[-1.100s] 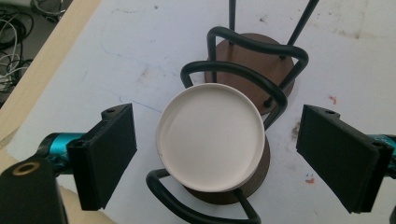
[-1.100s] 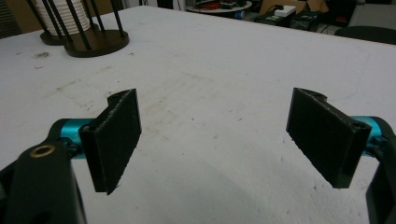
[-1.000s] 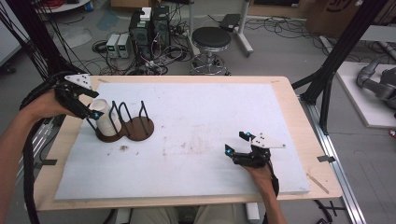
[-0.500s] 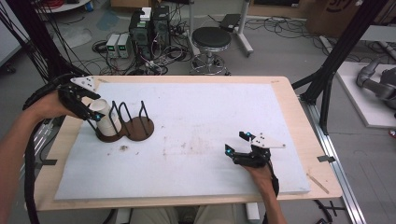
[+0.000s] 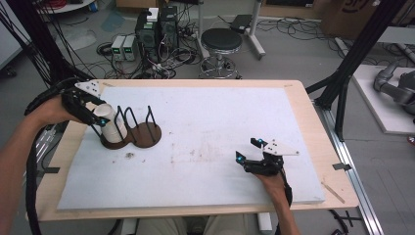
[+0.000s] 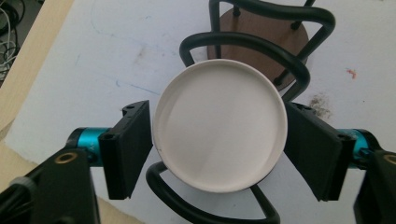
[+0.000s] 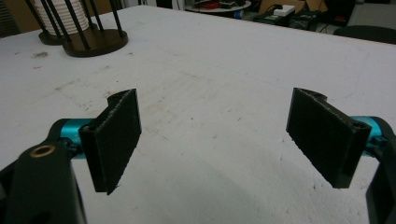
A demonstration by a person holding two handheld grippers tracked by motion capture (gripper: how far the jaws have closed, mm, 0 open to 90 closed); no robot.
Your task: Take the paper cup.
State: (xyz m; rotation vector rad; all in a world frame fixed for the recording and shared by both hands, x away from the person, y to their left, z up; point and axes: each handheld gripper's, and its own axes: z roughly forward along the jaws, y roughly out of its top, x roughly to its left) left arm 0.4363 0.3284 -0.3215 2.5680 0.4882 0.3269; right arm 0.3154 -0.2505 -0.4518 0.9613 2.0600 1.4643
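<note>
Each gripper (image 7: pixel 215 135) has flat black pads (image 7: pixel 114 137), blue metal parts, a brass screw, and a grey plate.

White cup (image 6: pixel 219 130): smooth, matt, paper-like bottom; ribbed side.
Rack (image 5: pixel 131 128): black wire hoops, slight sheen, metal-looking; brown wood-like round base, matt.
Table cover (image 5: pixel 205 122): white, matt, scuffed and stained, foam-like; bare light wood along desk edges.
Left gripper (image 6: pixel 219 149) and right gripper (image 7: pixel 219 140): pads black, rough, matt, rubbery; teal glossy metal fittings behind.
</note>
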